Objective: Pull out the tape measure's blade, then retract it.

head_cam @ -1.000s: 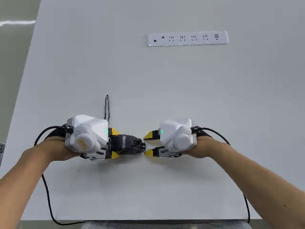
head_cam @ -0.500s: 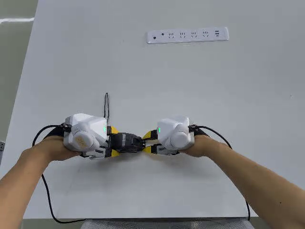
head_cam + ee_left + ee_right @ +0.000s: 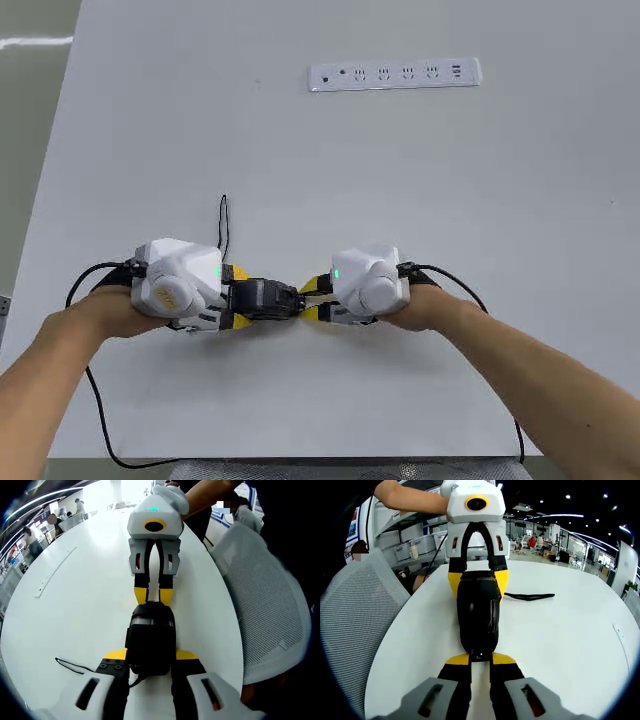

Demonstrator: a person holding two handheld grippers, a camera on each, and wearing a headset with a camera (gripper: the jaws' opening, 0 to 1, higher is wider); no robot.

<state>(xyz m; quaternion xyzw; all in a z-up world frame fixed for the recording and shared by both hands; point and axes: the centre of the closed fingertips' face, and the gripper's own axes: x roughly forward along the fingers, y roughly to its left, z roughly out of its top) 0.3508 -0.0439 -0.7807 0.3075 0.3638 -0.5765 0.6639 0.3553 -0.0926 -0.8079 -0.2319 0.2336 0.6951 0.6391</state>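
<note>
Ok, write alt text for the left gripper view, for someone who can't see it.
A black tape measure is clamped at its sides by the left gripper, which enters from the bottom, over a white table. The right gripper reaches in from the top, its yellow-tipped jaws closed in on its front end. A mesh chair back stands to the right.

The white table (image 3: 400,180) stretches from the front edge to a far edge near the top of the head view; a white power strip (image 3: 395,76) lies flat near that far edge, its long side along it; a thin black cord (image 3: 224,222) lies towards the front left, well apart from the strip; a left cable (image 3: 93,395) crosses the near corner and drops over the front edge; a right cable (image 3: 455,283) curves across the top towards the same edge.
</note>
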